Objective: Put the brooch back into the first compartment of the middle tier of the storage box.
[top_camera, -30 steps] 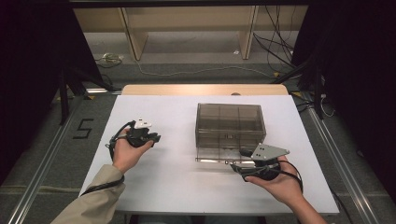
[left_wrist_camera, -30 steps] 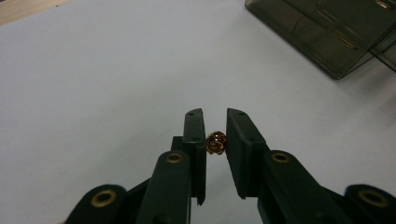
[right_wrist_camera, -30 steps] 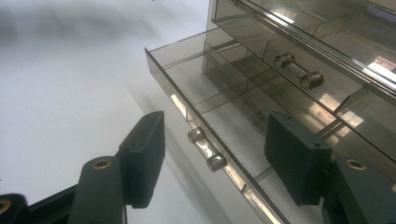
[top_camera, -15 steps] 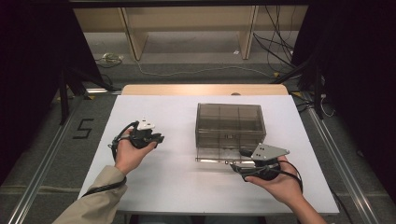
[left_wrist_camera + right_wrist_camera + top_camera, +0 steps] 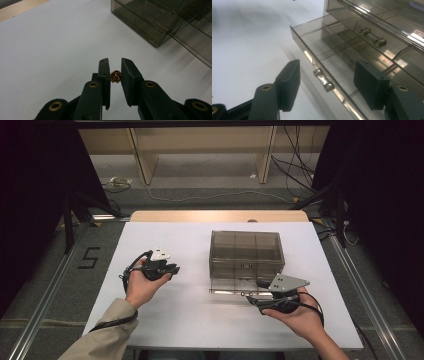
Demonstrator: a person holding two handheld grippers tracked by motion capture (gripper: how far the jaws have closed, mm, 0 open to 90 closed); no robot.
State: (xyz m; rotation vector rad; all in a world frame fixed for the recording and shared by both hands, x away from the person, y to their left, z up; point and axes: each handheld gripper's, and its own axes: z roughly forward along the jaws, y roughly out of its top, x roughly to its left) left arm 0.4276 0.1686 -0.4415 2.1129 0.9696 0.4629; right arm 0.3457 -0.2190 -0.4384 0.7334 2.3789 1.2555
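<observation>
On the white bench, a smoky clear drawer box stood a little right of centre, with its bottom drawer pulled out toward the person. The left tongs hovered at about nine o'clock from the box, well apart from it, and they were clamped on a small golden bead-like ornament, which was held between the pads near their tips. The right tongs waited at about five o'clock from the box with the jaws apart, one on each side of the drawer's clear bar handle, not pressing it.

I judged the step in hand was to carry the ornament into the open drawer. To do it well, the left tongs should keep a steady pressure, because such a small round thing can slip out easily. They should travel level toward three o'clock, come low over one compartment, and release only when the ornament is close above the drawer floor, so it does not bounce. The right tongs could hold the drawer steady meanwhile.
</observation>
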